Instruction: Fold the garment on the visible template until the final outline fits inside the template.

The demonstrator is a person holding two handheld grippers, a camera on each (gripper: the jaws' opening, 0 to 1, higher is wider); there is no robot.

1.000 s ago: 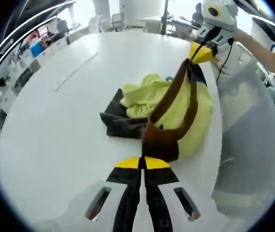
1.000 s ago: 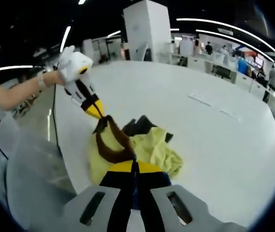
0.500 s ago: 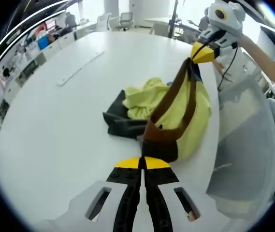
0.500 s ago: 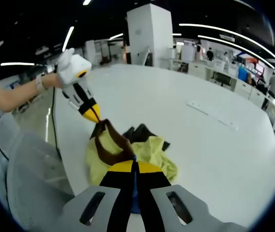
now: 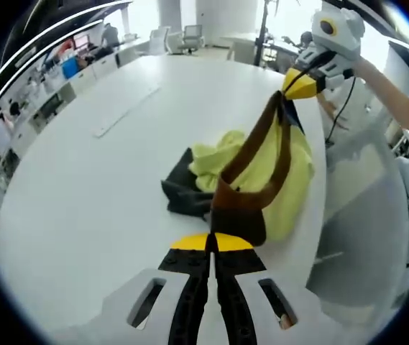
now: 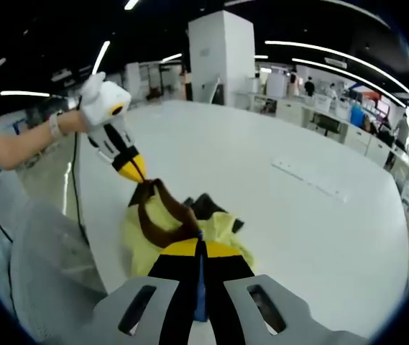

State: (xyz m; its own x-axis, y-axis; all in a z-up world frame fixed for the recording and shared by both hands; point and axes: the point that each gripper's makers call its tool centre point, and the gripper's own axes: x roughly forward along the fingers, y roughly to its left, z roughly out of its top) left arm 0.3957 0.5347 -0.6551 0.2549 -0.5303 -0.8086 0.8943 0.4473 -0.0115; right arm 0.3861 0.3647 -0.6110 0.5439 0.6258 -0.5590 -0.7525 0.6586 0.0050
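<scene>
Both grippers are pinched tight on the brown collar band of the yellow garment (image 5: 276, 169), the left gripper (image 5: 212, 243) at one end and the right gripper (image 5: 299, 85) at the other, so the band hangs stretched between them while the rest sags onto the white table (image 5: 82, 187) near its edge, partly over a dark template (image 5: 182, 194). The cloth looks light and limp, likely to slump wherever unsupported; the collar band seems the firmest hold, though shoulders or hem corners would spread it flatter.

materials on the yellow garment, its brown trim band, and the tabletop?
Yellow garment: soft matte fabric, crumples and drapes; likely knit or fleece. Brown band: darker cloth edging, hangs in a limp loop. Table: smooth white hard surface, faint sheen; probably laminate.
</scene>
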